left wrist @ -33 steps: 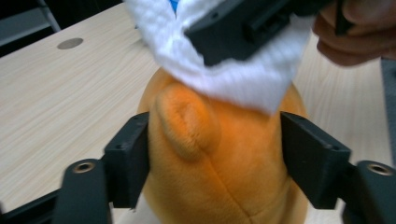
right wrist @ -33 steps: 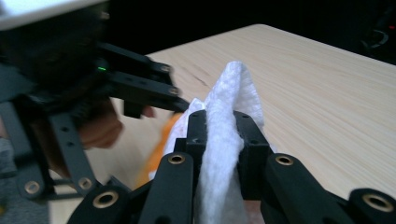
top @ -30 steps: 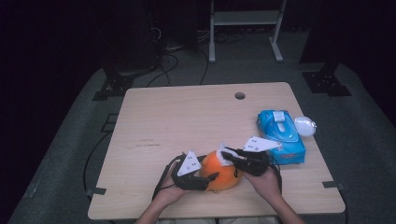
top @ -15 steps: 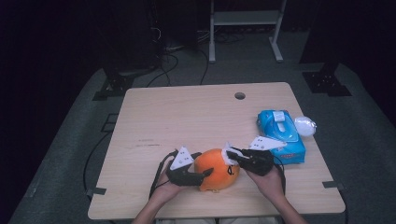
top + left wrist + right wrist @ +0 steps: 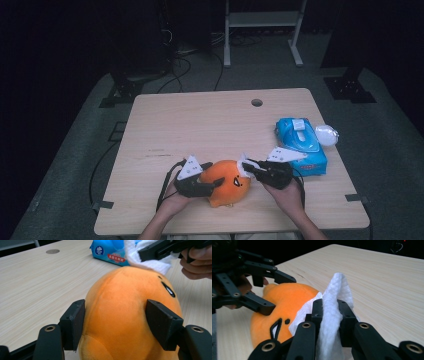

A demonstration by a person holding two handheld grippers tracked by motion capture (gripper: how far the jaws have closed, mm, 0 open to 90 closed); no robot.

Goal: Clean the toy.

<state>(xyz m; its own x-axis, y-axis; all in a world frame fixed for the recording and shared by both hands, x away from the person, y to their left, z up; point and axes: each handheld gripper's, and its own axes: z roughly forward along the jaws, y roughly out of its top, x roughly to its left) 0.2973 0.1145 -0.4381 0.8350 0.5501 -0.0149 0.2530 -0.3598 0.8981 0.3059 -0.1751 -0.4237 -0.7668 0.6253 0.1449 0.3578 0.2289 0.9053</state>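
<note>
An orange plush toy with a black-lined face lies near the table's front edge. My left gripper comes in from its left. Its jaws have just been closing with the toy between them. In the left gripper view both pads press into the plush toy's sides. My right gripper is shut on a folded white wipe. It holds the wipe against the top right of the toy, above its face.
A blue pack of wet wipes lies at the table's right, just behind my right hand. A small white object sits beside it at the edge. A round cable hole is at the back. Bare wood spreads left and behind.
My left gripper has shifted a little to the left and its jaws have closed onto the plush toy, which moved slightly left with it. The right gripper and wipe have stayed put.
</note>
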